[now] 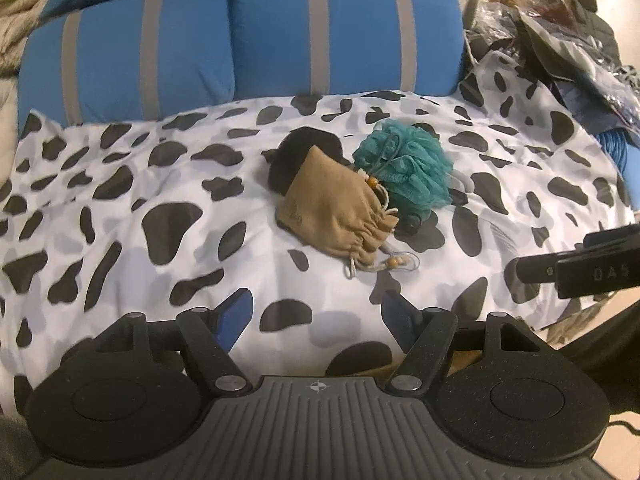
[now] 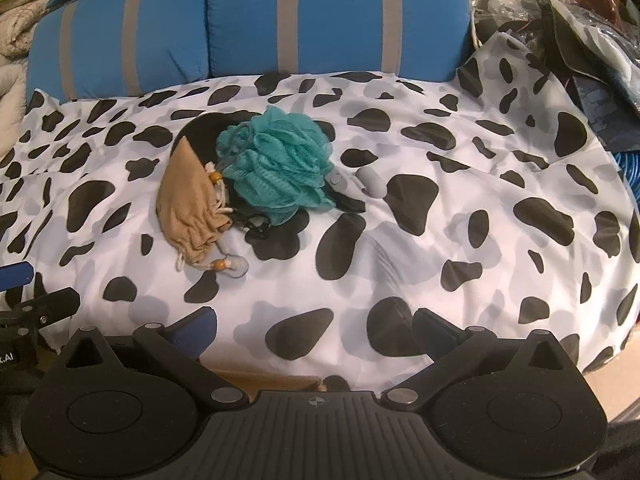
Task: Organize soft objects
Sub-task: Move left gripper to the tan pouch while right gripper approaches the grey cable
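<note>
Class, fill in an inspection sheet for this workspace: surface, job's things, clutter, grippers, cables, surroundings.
Surface: cow-print sheet, wrinkled.
Job's things: tan drawstring pouch, teal mesh loofah and black soft item bunched together, touching.
Clutter: small grey device beside the loofah.
Grippers: left gripper and right gripper open, holding nothing, short of the pile.
Cables: nothing seen.
Surroundings: blue striped cushions behind; heap of bags at right.

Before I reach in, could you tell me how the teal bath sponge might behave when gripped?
The sponge is ruffled mesh, so it probably squashes and weighs little. Its cord loop may snag the tan pouch touching it.
</note>
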